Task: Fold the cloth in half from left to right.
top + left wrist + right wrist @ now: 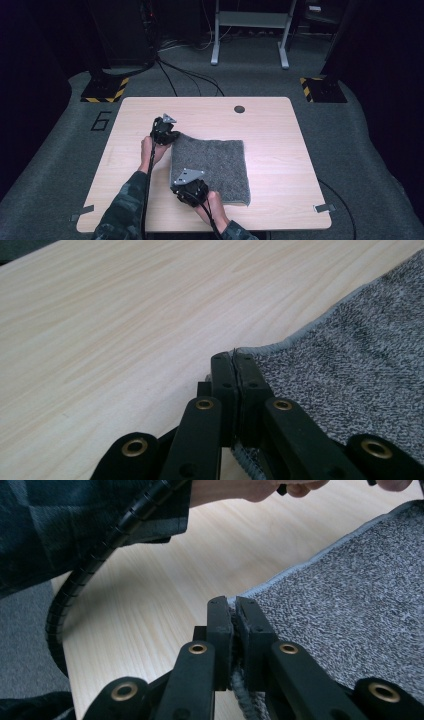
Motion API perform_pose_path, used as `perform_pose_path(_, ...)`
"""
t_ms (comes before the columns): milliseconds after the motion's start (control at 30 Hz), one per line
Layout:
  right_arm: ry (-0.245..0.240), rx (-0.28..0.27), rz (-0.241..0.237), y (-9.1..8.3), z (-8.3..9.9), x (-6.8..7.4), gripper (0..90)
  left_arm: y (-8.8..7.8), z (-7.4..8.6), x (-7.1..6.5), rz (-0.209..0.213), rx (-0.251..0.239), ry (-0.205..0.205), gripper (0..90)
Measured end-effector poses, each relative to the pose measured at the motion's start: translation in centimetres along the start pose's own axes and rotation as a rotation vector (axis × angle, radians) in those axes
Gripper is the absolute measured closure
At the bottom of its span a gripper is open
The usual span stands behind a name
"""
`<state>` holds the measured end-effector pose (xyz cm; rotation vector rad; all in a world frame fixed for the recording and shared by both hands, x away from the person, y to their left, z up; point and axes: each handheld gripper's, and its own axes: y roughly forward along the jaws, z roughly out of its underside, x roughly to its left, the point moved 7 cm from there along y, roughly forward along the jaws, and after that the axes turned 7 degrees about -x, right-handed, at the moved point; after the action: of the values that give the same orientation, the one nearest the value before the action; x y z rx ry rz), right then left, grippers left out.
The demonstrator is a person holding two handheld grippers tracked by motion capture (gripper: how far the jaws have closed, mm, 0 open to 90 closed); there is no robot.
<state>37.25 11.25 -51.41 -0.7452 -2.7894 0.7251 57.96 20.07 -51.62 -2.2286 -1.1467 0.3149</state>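
Observation:
A grey speckled towel lies folded on the light wooden table, with a pale hem along its edges. My left gripper is shut on the towel's far left corner; in the left gripper view its jaws pinch the hem of the towel. My right gripper is shut on the near left corner; in the right gripper view the pads clamp the towel edge. Both held corners sit slightly above the tabletop.
A dark round grommet sits in the table near its far edge. The person's plaid sleeve and a ribbed black cable hang close by. Stands, cables and hazard-striped feet stand on the carpet beyond.

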Motion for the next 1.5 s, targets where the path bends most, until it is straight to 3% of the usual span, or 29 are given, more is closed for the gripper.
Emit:
perform_pose_path(133,-0.006,-0.025,-0.001,-0.3,-0.8,0.2,85.5,-0.7,-0.6,0.2,-0.021,0.017,0.034,88.8)
perform_pose_path(467,-0.023,-0.091,-0.002,-1.1,-3.2,0.4,85.6,-2.5,-2.9,0.9,-0.041,0.001,0.044,88.8)
perform_pose_path(733,0.004,-0.14,0.002,-2.4,-4.2,0.1,85.6,-3.8,-5.1,1.3,-0.06,0.014,0.088,88.7)
perform_pose_path(967,0.038,-0.158,0.017,-3.7,-3.4,-0.8,85.5,-2.4,-5.8,-0.4,-0.052,0.05,0.151,88.7)
perform_pose_path(1233,0.052,-0.168,0.034,-4.8,-2.3,-1.5,85.5,-0.8,-7.0,-1.9,-0.024,0.052,0.153,88.7)
perform_pose_path(1500,0.101,-0.182,0.064,-5.9,-0.8,-2.5,85.3,0.4,-7.7,-3.3,-0.006,0.056,0.173,88.6)
